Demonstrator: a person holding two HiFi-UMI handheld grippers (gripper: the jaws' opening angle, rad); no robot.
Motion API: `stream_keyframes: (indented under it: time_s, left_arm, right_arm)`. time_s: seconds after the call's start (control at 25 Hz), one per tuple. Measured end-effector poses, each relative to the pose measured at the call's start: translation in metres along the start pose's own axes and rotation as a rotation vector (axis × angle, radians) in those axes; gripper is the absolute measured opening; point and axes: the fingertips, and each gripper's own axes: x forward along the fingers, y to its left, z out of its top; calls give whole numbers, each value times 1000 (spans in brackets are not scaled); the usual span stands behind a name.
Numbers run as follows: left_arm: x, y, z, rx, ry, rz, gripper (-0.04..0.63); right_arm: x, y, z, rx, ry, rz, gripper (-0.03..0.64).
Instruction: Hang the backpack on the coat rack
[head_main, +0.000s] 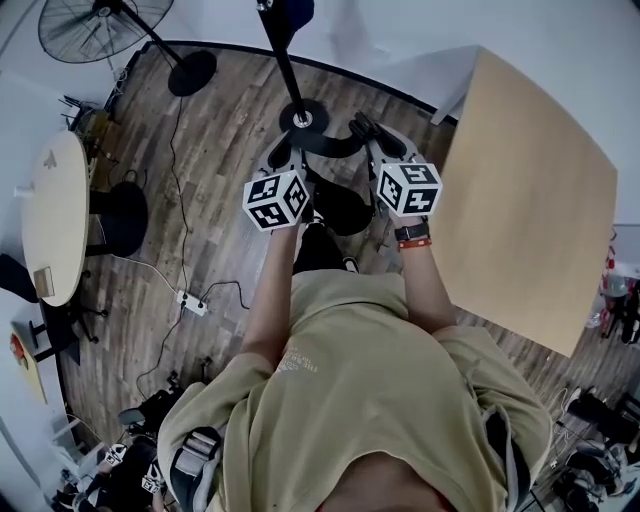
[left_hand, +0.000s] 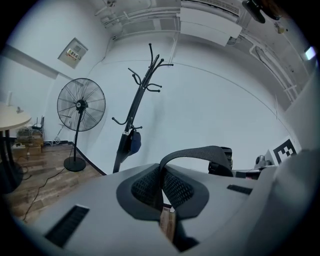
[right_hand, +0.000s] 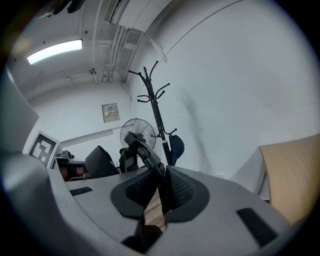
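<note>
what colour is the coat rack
Black, pole and hooks alike; the coat rack shows best in the left gripper view.

In the head view the coat rack (head_main: 287, 65) leaves the top edge, hooks unseen. The floor fan (head_main: 95, 25) is clipped at upper left. The left gripper (head_main: 283, 158) and right gripper (head_main: 378, 138) cover much of the backpack (head_main: 340, 208). The wall panel (left_hand: 72, 51) print, upper left in the left gripper view, is illegible.

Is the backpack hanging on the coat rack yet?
No: the left gripper and right gripper hold the backpack by straps, apart from the coat rack.
</note>
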Motion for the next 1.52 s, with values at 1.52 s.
stream_keyframes:
  time_s: [1.52]
  left_arm:
    - [223, 156, 102, -8, 54, -171, 25]
  right_arm:
    - [282, -7, 73, -7, 58, -91, 63]
